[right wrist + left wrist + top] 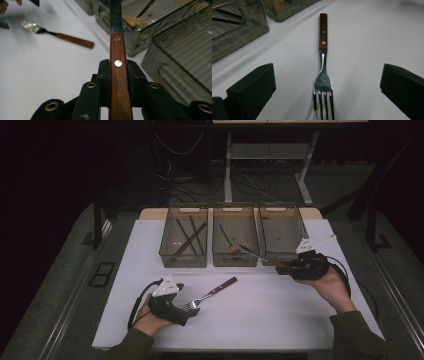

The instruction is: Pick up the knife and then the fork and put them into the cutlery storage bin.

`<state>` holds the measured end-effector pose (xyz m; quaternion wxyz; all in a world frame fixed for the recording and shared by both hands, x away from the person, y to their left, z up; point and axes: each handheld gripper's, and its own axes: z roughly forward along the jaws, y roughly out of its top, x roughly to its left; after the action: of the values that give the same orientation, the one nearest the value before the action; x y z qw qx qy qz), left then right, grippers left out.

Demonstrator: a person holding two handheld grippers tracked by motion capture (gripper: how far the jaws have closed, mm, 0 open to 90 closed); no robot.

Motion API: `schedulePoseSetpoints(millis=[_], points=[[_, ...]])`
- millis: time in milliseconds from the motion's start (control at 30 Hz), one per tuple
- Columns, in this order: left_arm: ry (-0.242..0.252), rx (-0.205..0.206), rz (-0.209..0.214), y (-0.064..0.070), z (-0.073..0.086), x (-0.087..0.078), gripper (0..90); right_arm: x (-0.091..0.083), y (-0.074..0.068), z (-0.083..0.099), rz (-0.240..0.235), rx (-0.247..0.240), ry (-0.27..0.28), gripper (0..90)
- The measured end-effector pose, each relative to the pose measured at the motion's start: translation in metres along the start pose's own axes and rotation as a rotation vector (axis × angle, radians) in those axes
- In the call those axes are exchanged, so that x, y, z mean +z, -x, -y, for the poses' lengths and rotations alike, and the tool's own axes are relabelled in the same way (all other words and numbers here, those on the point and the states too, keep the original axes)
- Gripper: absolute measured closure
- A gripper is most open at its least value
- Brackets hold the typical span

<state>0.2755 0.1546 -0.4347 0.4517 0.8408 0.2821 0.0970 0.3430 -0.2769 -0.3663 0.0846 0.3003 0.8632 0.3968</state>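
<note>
A fork (210,294) with a wooden handle lies flat on the white table (260,315), tines toward me. My left gripper (192,307) is open, its jaws standing wide on either side of the tines, clear of the fork (323,75). My right gripper (284,267) is shut on the riveted wooden handle of a knife (252,251). Held above the table, the knife points at the front of the middle bin (235,260). In the right gripper view the knife handle (118,82) runs straight up between the jaws, and the fork (72,39) lies far left.
Three clear plastic bins stand in a row at the table's back. The left bin (183,260) holds dark chopsticks, the middle one a few utensils, and the right bin (300,227) stands just beyond my right gripper. White tabletop stretches between my hands.
</note>
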Motion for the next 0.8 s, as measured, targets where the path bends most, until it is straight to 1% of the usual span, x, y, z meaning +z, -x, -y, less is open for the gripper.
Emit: schedulePoseSetpoints(millis=[33, 167, 267, 433, 500, 533, 633, 800], points=[[0.001, -0.001, 0.0, 0.0, 0.0, 0.0, 0.0, -0.001, 0.002, 0.0, 0.006, 0.013, 0.007, 75.4], [-0.002, -0.012, 0.004, 0.001, -0.001, 0.0, 0.0, -0.005, 0.01, -0.002, 0.053, 0.043, 0.013, 75.4], [-0.01, -0.005, 0.007, 0.001, -0.001, 0.001, 0.0, -0.007, 0.015, -0.004, 0.077, 0.068, 0.025, 75.4], [-0.006, 0.001, -0.004, 0.002, -0.001, 0.001, 0.0, -0.01, 0.023, -0.009, 0.122, 0.094, 0.039, 75.5], [-0.01, 0.005, -0.007, 0.002, 0.0, 0.001, 0.0, -0.011, 0.028, -0.01, 0.13, 0.108, 0.053, 75.4], [-0.011, 0.005, -0.006, 0.002, 0.0, 0.001, 0.0, -0.011, 0.03, -0.011, 0.136, 0.121, 0.054, 75.4], [-0.013, 0.008, -0.006, 0.001, 0.0, 0.0, 0.0, -0.011, 0.038, -0.014, 0.159, 0.134, 0.055, 75.5], [-0.019, 0.013, -0.014, 0.001, 0.0, 0.001, 0.0, -0.013, 0.051, -0.02, 0.2, 0.171, 0.039, 75.4]])
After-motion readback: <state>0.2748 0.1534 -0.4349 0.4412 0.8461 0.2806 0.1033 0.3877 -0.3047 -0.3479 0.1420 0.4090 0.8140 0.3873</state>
